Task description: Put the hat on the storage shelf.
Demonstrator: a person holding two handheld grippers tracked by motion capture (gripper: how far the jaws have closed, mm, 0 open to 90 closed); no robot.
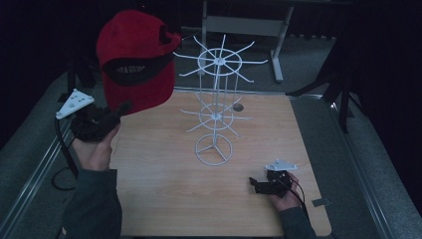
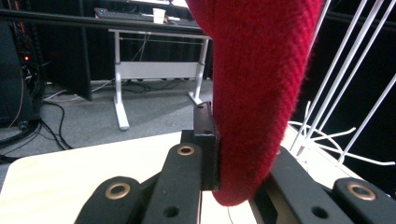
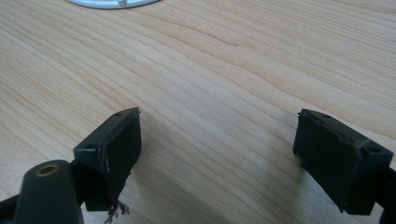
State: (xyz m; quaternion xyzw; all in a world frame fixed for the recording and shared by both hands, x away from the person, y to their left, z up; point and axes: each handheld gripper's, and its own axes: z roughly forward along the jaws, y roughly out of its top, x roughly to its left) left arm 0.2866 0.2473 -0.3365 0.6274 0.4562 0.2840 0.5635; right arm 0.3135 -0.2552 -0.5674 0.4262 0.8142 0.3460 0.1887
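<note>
right hand-held gripper [image 1: 260,184]: nearest, low over the desk [image 1: 164,199], jaws spread, nothing between them
left hand-held gripper [image 1: 121,110]: raised at the desk's left edge, pinching the red cap [image 1: 134,59] by its lower edge
cap: hangs upright above those jaws
white wire rack [image 1: 215,107]: farther, to the cap's right; left hand nearer its prongs

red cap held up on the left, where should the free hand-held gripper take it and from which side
Judging by its pose, take the red cap at its free rim on the side facing the wire rack, coming from the right. The left hand-held gripper already pinches the bottom edge, and the right hand-held gripper is open.
</note>
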